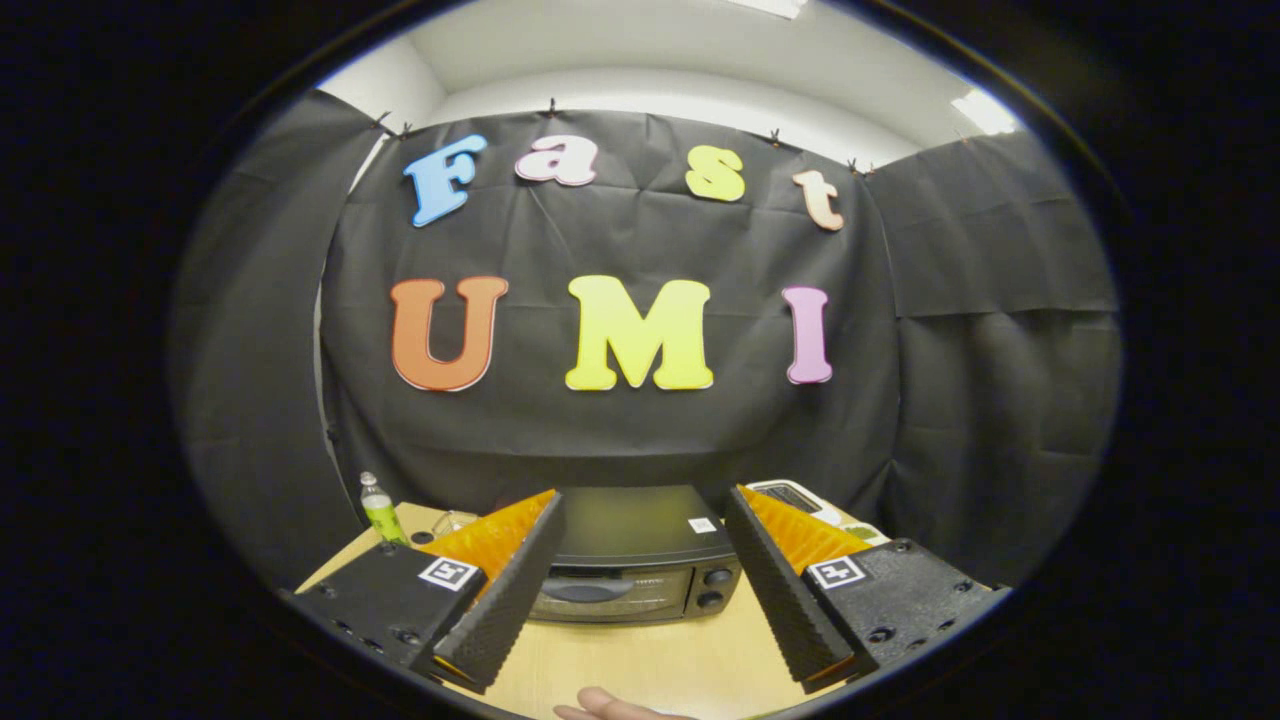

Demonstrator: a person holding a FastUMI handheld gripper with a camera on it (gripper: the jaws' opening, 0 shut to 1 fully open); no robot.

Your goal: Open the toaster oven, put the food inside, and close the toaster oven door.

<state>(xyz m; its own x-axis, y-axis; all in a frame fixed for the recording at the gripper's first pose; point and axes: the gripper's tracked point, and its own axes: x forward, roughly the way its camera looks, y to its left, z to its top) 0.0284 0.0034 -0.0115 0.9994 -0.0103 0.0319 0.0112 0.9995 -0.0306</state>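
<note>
A black toaster oven (632,560) stands on the wooden table (650,660), its glass door shut, a handle across the top of the door and two knobs on its right side. My gripper (642,515) is open and held above the table, with the oven ahead between the two fingers and nothing held. A pale rounded piece, perhaps the food or a fingertip (610,707), shows at the near edge of the table below the fingers; I cannot tell which.
A green bottle (379,508) with a white cap stands at the back left of the table. A white appliance (795,497) sits behind the right finger. Black cloth walls close the booth behind and on both sides.
</note>
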